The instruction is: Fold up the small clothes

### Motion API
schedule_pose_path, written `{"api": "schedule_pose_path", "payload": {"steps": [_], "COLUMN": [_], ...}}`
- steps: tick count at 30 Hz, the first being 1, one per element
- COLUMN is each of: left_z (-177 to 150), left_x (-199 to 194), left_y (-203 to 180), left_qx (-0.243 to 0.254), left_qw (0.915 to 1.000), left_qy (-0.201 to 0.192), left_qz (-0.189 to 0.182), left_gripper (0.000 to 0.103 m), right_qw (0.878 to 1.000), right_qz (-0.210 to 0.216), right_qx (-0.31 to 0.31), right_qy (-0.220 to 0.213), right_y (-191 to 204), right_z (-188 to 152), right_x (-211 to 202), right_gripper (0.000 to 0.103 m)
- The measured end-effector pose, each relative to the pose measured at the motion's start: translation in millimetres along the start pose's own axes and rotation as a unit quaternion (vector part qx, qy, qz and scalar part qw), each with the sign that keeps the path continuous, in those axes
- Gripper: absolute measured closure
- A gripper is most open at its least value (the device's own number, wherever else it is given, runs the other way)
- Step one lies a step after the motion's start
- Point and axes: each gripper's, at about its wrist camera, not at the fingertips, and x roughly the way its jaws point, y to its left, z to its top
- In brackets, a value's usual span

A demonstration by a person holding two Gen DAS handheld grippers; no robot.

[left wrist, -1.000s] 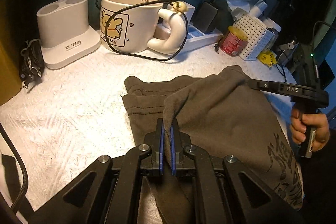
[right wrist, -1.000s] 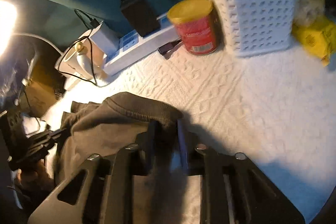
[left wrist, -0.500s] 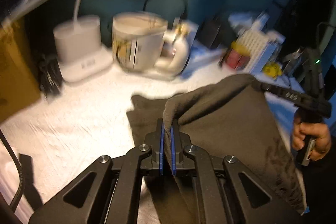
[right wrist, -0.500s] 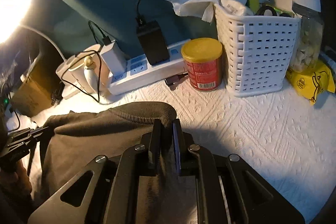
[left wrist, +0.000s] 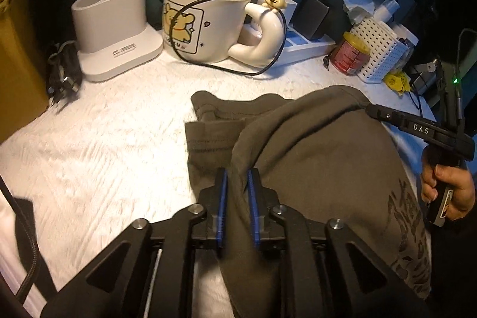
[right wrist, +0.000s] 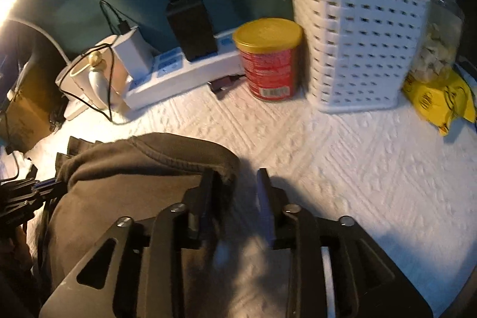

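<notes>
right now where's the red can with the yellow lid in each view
Left wrist view: red can at upper right, just left of the white basket.
Right wrist view: red can at upper centre, again just left of the white basket.
Shared landmark: the white power strip left of the can.

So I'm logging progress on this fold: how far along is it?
Done: the olive garment's near half is carried over onto its far half. In hand: both tongs have just been opening; the left tongs and right tongs stand loose around the folded edge. Left: pulling clear, possibly another fold.
</notes>
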Motion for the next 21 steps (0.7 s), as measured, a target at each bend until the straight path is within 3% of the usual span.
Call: {"api": "schedule_pose_path", "payload": {"steps": [4, 10, 21], "left_z": [-9.7, -29.1, -79.9], "left_x": [-18.1, -46.3, -69.0], "left_y": [-1.8, -20.2, -49.1], "left_qx": [-0.014, -0.012, -0.001], "left_qw": [0.9997, 0.9986, 0.9980], "left_qy": [-0.011, -0.017, -0.006], "left_qz": [-0.018, -0.048, -0.064], "left_gripper": [0.065, 0.065, 0.065], "right_qw": [1.000, 1.000, 1.000], "right_qz": [-0.008, -0.002, 0.013], "right_qx": [0.001, 0.001, -0.013], "right_qy": [-0.005, -0.010, -0.025], "right_y": [-2.6, 0.7, 16.0], "right_z": [-11.0, -36.8, -89.8], "right_x": [-17.4, -46.2, -101.1], "right_gripper": [0.067, 0.067, 0.067]}}
